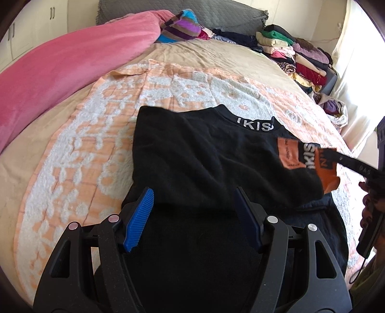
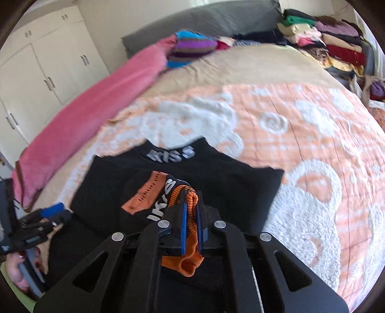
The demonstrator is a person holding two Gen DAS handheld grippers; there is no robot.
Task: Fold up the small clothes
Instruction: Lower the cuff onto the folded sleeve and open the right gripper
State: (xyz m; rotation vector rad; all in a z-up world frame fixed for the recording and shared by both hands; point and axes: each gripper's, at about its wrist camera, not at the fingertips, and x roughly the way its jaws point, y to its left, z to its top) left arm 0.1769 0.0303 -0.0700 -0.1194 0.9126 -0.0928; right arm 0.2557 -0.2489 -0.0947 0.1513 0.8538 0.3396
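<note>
Your right gripper has its jaws squeezed tight on the orange cuff of the black top, and the ribbed orange cloth bunches up between the two blue pads and sticks out at both ends. Your left gripper has its jaws spread wide, with nothing pinched in them; it hangs just over the near part of the top, and the black cloth shows between and under its blue fingers. That cuff belongs to a sleeve with an orange patch and white letters, and the sleeve is pulled across the front of the top. In the left wrist view you can see the right gripper coming in from the right side, lifting the sleeve end a bit off the body of the top. The top lies flat with its neck away from you, and the neck band has white letters on it. Under the top is a peach and white bedspread on a bed. A long pink blanket lies along the left side. A striped bundle sits by a grey pillow at the far end. A pile of clothes is stacked at the far right. White cupboards stand past the bed on the left.
</note>
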